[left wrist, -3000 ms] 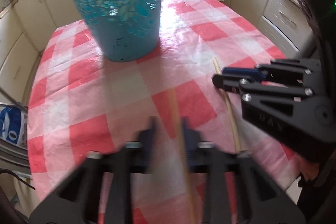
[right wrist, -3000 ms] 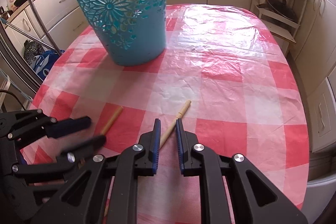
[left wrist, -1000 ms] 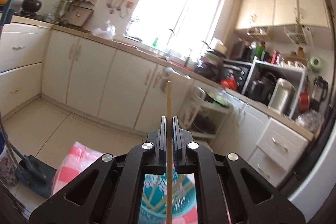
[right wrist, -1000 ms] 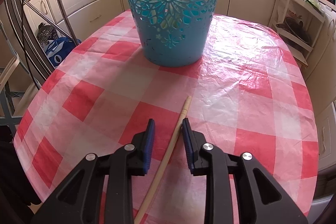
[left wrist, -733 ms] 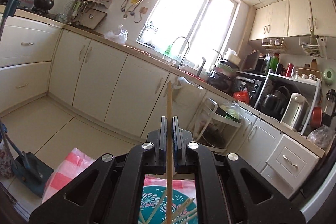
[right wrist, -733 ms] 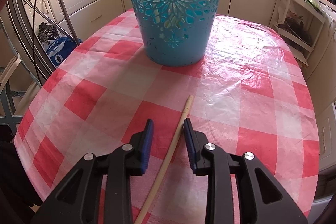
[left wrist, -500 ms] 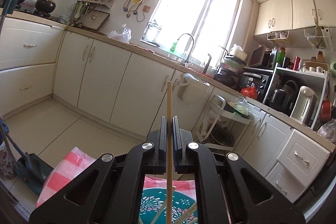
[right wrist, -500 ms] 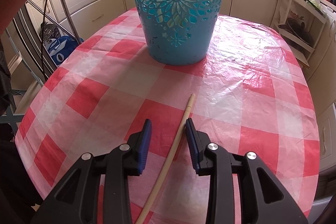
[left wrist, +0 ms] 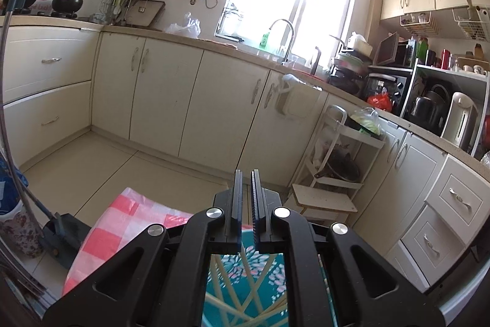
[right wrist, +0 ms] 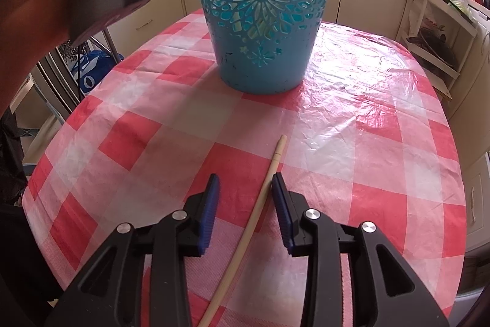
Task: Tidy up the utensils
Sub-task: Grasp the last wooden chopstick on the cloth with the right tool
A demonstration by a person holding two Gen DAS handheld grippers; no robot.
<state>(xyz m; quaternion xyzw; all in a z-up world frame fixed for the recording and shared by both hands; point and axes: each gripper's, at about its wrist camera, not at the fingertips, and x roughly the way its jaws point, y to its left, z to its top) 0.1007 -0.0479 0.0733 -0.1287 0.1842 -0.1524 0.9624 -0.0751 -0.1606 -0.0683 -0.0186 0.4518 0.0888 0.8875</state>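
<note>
Right gripper [right wrist: 245, 189] is hovering open, straddling chopstick [right wrist: 260, 195] lying on worktop [right wrist: 367, 143]; stick sits nearer right pad, so centre before closing. Left gripper [left wrist: 246, 192] is holding nothing, slightly parted, above bucket [right wrist: 260, 20].

We see one pale wooden chopstick [right wrist: 256, 204] lying flat on the red-and-white checked cloth, tip pointing twd the bucket, w/ clear cloth between them. The teal cut-out flower bucket [right wrist: 260, 20] stands upright near the table's far side. Inside the bucket [left wrist: 245, 284], from above, several chopsticks [left wrist: 223, 293] lean criss-crossed.
</note>
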